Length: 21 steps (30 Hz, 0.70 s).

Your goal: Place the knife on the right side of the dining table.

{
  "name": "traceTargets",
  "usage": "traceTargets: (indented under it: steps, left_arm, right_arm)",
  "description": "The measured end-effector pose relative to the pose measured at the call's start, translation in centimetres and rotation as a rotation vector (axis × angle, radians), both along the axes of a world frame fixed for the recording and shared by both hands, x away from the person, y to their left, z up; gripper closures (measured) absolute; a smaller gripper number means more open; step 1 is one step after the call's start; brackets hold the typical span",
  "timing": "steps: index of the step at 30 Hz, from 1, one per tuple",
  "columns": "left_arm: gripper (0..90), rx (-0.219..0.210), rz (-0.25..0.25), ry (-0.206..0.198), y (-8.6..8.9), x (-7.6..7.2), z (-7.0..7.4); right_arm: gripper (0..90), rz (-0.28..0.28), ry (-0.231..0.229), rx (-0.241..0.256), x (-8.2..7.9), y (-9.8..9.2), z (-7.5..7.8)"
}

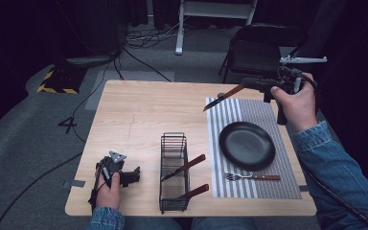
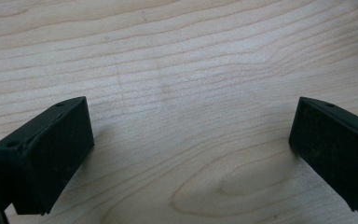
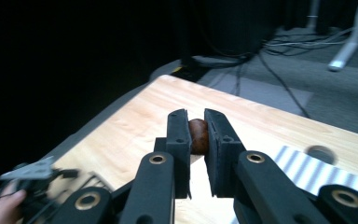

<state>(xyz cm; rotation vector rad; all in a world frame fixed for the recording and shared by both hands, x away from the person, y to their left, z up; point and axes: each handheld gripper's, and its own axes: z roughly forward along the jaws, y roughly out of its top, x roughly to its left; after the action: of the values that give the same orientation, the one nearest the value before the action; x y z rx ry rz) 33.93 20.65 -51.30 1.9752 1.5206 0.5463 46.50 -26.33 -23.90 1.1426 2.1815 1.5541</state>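
Note:
A knife (image 1: 223, 97) with a brown handle hangs above the far end of the striped placemat (image 1: 268, 115), blade pointing left and slightly down. My right gripper (image 1: 247, 84) is shut on its handle. In the right gripper view the brown handle end (image 3: 198, 135) sits pinched between the right gripper's (image 3: 196, 122) two jaws. My left gripper (image 1: 134, 176) rests near the table's front left corner. In the left gripper view the left gripper (image 2: 191, 140) stands open over bare wood, nothing between its jaws.
A black plate (image 1: 247, 145) lies on the placemat, with a fork (image 1: 252, 177) in front of it. A black wire basket (image 1: 173, 135) at the table's front middle holds two brown-handled utensils (image 1: 184, 167). A dark chair (image 1: 258, 50) stands behind the table.

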Motion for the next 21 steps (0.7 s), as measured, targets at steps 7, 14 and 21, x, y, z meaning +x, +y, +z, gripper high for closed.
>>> traceTargets:
  steps: [7, 14, 21]
  left_arm:
    - [0.0, 0.001, 0.000, -0.002, 0.0, 0.0, 0.0]
    - [0.0, 0.001, -0.001, -0.001, 0.0, 0.1, 0.0]
    - [0.0, 0.001, 0.000, -0.001, 0.0, 0.1, 0.0]
  right_arm:
    - [81.5, -0.110, 0.033, -0.013, 3.1, -1.8, -1.8]
    - [81.5, -0.186, 0.066, -0.044, 5.7, -2.8, -4.0]
    - [81.5, -0.235, 0.113, -0.078, 7.7, -3.2, -6.5]
